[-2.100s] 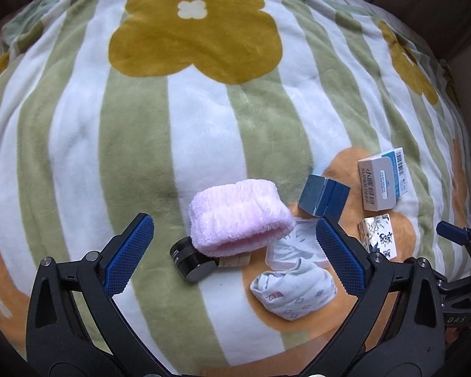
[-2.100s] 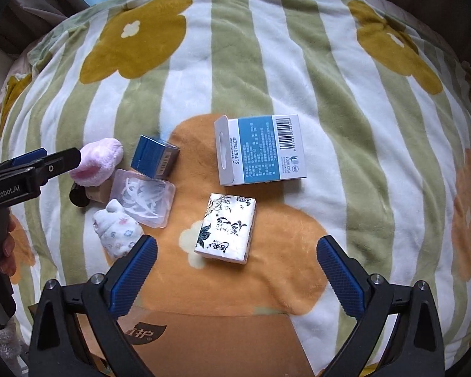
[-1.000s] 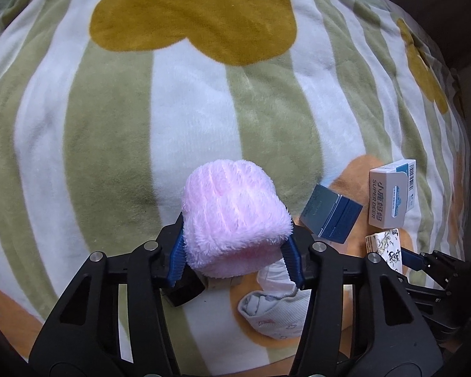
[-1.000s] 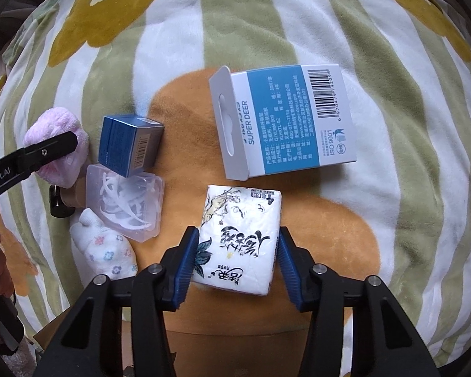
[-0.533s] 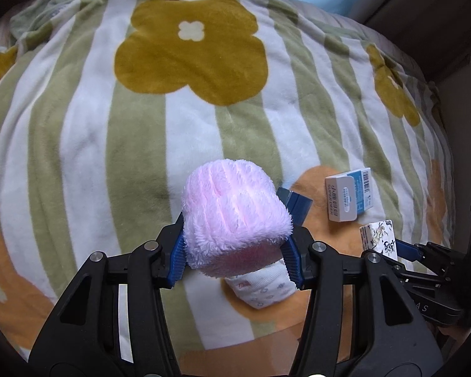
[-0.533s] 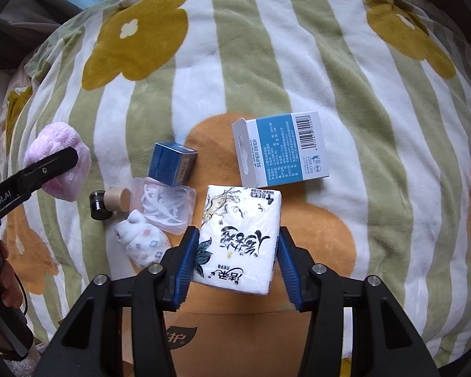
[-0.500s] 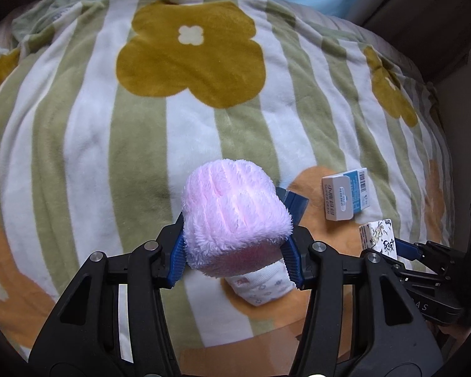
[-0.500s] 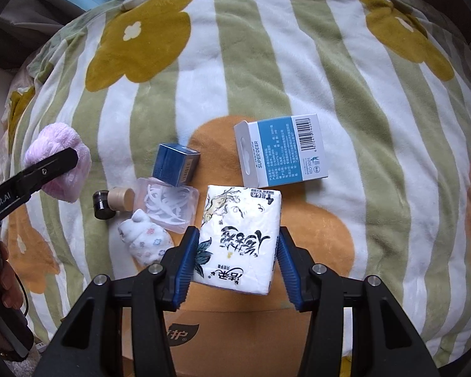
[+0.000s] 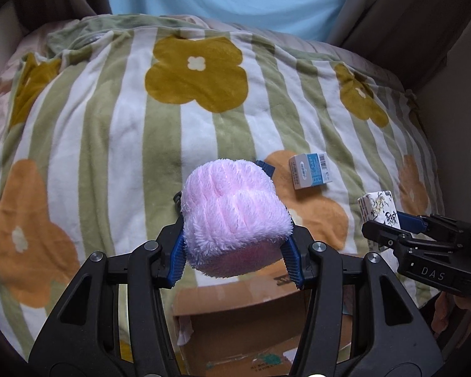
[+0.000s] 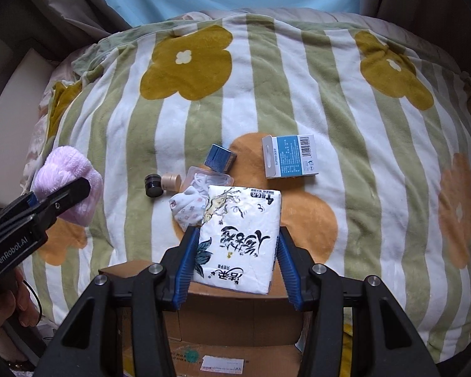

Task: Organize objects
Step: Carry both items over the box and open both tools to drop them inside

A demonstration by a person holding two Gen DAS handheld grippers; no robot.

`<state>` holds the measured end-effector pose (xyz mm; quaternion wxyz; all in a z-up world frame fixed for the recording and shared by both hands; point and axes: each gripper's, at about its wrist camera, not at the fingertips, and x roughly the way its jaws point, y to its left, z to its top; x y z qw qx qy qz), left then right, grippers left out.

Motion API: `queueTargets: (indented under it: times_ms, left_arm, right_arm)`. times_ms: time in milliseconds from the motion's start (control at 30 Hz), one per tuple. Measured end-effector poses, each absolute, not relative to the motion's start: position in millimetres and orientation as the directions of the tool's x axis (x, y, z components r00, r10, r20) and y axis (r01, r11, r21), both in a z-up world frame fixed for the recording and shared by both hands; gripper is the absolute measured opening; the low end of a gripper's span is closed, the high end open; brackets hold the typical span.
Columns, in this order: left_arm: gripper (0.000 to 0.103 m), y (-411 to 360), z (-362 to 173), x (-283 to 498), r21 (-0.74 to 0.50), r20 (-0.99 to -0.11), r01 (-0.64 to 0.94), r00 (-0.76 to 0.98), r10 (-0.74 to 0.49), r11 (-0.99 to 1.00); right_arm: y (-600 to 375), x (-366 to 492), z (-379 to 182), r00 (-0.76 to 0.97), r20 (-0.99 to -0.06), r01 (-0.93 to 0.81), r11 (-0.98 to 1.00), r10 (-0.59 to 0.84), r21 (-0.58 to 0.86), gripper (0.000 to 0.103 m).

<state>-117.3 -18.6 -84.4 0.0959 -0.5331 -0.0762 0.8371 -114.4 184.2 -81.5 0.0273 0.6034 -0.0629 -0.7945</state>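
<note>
My left gripper [image 9: 235, 257] is shut on a fluffy pink towel roll [image 9: 234, 216] and holds it above the near edge of the bed, over an open cardboard box [image 9: 245, 311]. My right gripper [image 10: 235, 270] is shut on a white tissue pack with black print [image 10: 240, 238], also raised over the cardboard box [image 10: 235, 323]. In the right wrist view the towel roll [image 10: 66, 185] shows at the left. In the left wrist view the tissue pack [image 9: 380, 209] shows at the right.
On the striped flower blanket [image 10: 298, 94] lie a blue and white carton [image 10: 290, 156], a small dark blue box [image 10: 220, 158], a clear case of floss picks [image 10: 208, 180], a small patterned sock [image 10: 186, 209] and a black-capped little bottle [image 10: 161, 183]. Curtains hang behind.
Both grippers have pulled back and up from the bed with their loads. The items on the blanket look smaller and the cardboard box has come into view below.
</note>
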Motion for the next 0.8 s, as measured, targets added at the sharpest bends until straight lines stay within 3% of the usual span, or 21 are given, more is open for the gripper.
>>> queueTargets:
  times_ms: [467, 800]
  left_arm:
    - [0.048, -14.6, -88.2, -3.1, -0.225, -0.881, -0.030, -0.420, 0.216, -0.974]
    - [0.048, -3.9, -143.1, 33.2, -0.205, -0.876, -0.031, -0.439, 0.198, -0.978]
  right_arm:
    - [174.9, -38.6, -64.7, -0.287, -0.946, 0.052, -0.989, -0.151, 0.142, 0.046]
    - [175.5, 0.1, -126.0, -0.269, -0.946, 0.050, -0.983, -0.181, 0.174, 0.046]
